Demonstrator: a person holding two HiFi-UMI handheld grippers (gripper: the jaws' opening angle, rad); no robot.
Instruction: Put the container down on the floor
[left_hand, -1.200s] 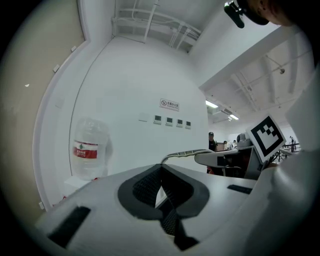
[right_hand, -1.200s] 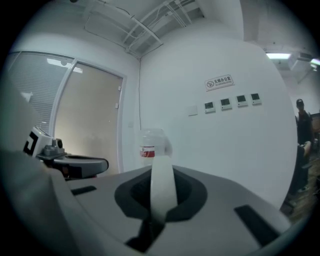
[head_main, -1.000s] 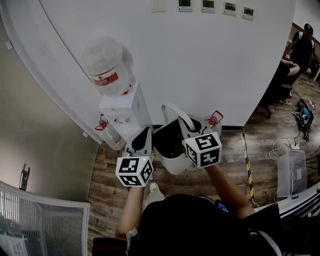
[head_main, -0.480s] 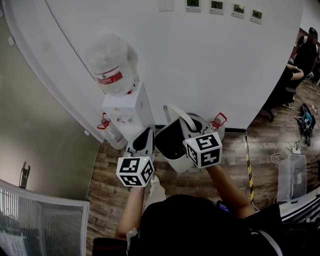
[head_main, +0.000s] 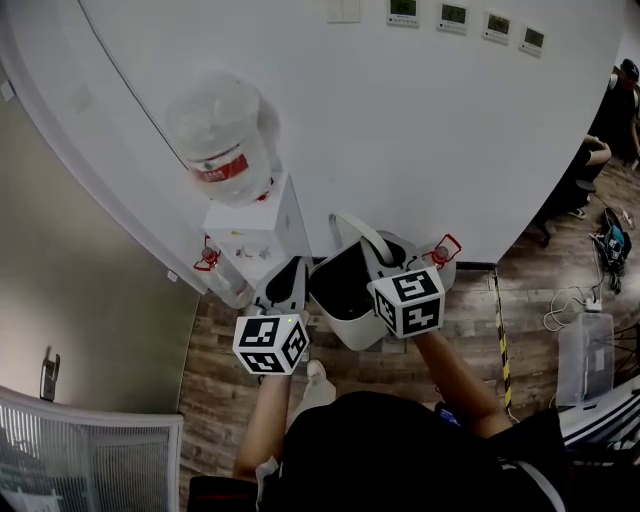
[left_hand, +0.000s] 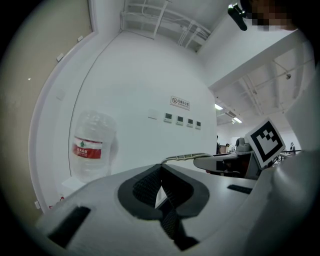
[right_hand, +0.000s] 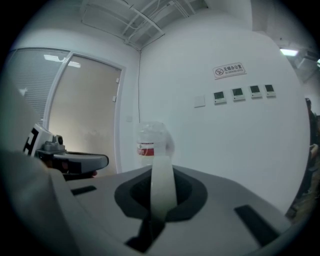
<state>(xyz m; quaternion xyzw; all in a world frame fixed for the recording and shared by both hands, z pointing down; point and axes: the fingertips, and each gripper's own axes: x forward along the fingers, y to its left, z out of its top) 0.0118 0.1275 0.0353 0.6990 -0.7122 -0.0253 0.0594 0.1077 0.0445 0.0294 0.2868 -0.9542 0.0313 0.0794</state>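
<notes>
The container's (head_main: 345, 325) underside is hidden; the wall sign's (right_hand: 229, 70) print is illegible.

The room slides rightward across the head view. The row of small wall panels (head_main: 468, 20) and the switch plate (head_main: 343, 10) beside it now sit further right along the top edge. The person (head_main: 600, 150) at the far right is pushed closer to the border and partly cut off. The red-handled jug (head_main: 443, 252) behind the container (head_main: 352, 328) now shows more of itself past the right gripper (head_main: 378, 258). The water bottle (head_main: 222, 135) and dispenser (head_main: 262, 225) drift slightly right.
</notes>
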